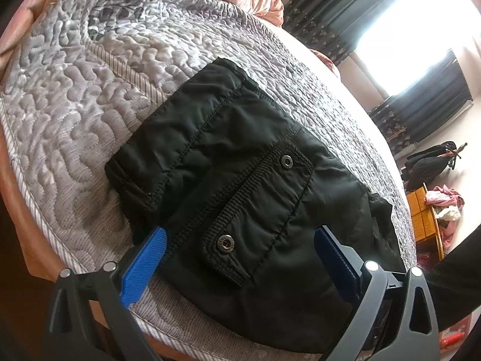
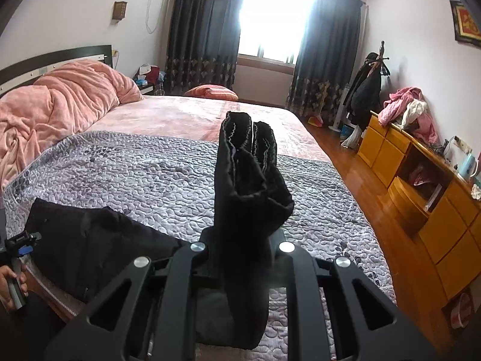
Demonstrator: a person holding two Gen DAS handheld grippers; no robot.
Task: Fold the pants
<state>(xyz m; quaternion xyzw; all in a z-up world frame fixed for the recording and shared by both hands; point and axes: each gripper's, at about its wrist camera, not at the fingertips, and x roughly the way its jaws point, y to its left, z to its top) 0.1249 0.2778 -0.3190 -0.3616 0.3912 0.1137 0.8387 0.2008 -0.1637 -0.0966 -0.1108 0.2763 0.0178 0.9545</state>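
Observation:
Black pants (image 1: 240, 180) lie on the grey quilted bedspread (image 1: 75, 96), waist part with a snap-button pocket flap (image 1: 255, 204) towards me. My left gripper (image 1: 240, 240) is open, its blue fingers (image 1: 147, 258) spread on either side of the pocket, just above the cloth. My right gripper (image 2: 240, 249) is shut on the pants' leg ends (image 2: 249, 174), which stand up between its jaws above the bed. The rest of the pants (image 2: 90, 240) lies flat at lower left in the right wrist view. The left gripper (image 2: 22, 243) shows there at the far left edge.
A pink blanket (image 2: 54, 102) is heaped at the head of the bed. A yellow wooden dresser (image 2: 421, 198) with clothes on it stands to the right across a wooden floor (image 2: 345, 162). A coat stand (image 2: 369, 84) and dark curtains (image 2: 204, 30) are by the window.

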